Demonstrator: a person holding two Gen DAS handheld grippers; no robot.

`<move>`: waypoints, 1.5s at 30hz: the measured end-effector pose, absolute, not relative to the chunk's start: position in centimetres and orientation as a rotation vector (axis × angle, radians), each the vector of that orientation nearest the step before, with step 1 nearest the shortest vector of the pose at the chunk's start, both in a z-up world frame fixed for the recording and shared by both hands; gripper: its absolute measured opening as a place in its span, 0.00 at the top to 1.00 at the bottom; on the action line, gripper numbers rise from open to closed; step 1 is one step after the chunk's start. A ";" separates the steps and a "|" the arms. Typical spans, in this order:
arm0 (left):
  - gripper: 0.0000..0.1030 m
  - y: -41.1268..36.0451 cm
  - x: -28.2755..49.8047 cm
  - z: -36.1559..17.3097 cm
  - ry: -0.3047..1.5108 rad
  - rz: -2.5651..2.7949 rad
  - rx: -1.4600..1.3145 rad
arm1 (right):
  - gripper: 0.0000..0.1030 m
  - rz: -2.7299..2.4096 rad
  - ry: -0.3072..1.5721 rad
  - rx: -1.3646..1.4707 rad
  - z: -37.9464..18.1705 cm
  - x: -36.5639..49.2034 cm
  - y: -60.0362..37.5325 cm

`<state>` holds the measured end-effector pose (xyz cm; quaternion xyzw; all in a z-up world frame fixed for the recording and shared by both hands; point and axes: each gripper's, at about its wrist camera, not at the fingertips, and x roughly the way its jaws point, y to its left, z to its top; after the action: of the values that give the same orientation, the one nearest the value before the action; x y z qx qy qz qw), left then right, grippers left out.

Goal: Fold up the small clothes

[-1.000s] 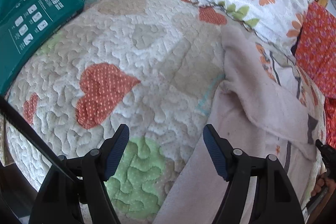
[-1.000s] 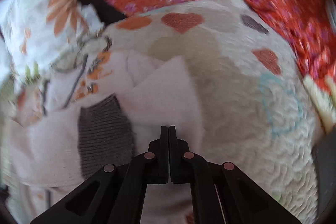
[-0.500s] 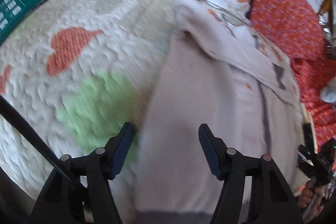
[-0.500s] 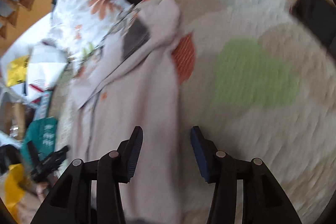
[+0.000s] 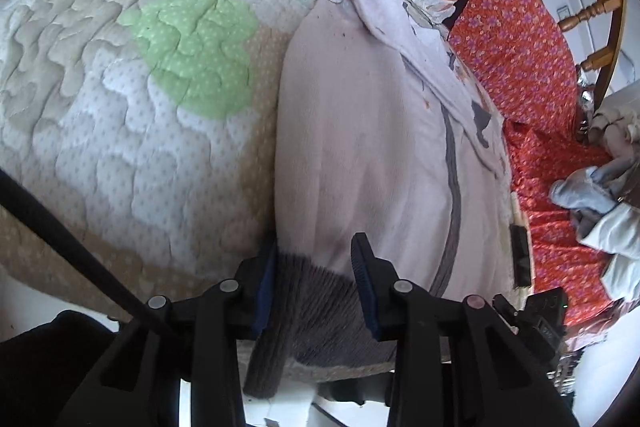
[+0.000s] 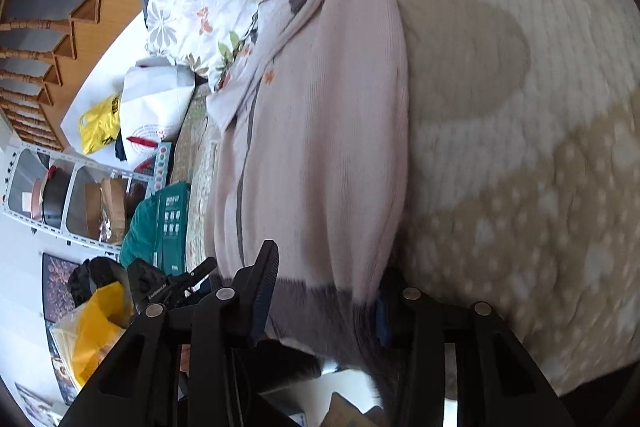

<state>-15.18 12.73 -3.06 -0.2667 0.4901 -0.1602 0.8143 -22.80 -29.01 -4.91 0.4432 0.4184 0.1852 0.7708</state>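
Both claws are sitting open astride the grey hem (image 5: 320, 291) of the pink sweater (image 5: 360, 131), which is lying lengthwise on the quilt (image 5: 120, 107), hem at the bed's edge. Left claw (image 5: 316, 291) and right claw (image 6: 324, 299) are gripping nothing yet. Closing shallow risks pinching one layer, dragging the sleeve fold loose. Only the right view is showing the cluttered shelf (image 6: 60, 195); only the left, the laundry pile (image 5: 600, 203).

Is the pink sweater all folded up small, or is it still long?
Still long. The pink sweater lies stretched along the quilt, with only a sleeve folded across its top. Its grey hem sits between the open left gripper.
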 end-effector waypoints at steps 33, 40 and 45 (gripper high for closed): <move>0.94 14.0 -23.5 2.9 0.950 -0.243 -0.592 | 0.95 0.425 0.889 0.711 2.3 -31.6 -29.5; 0.94 12.2 -9.7 8.7 0.854 -0.182 -0.517 | 0.95 0.396 0.747 0.653 8.4 -19.4 -31.1; 0.94 10.1 -0.6 7.8 0.901 -0.136 -0.509 | 0.95 0.311 0.752 0.703 8.0 -10.1 -32.6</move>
<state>-0.56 10.14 7.79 -0.2430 0.4305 -0.0652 0.8668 -10.13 -32.61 8.01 0.3349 0.3582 0.1479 0.8589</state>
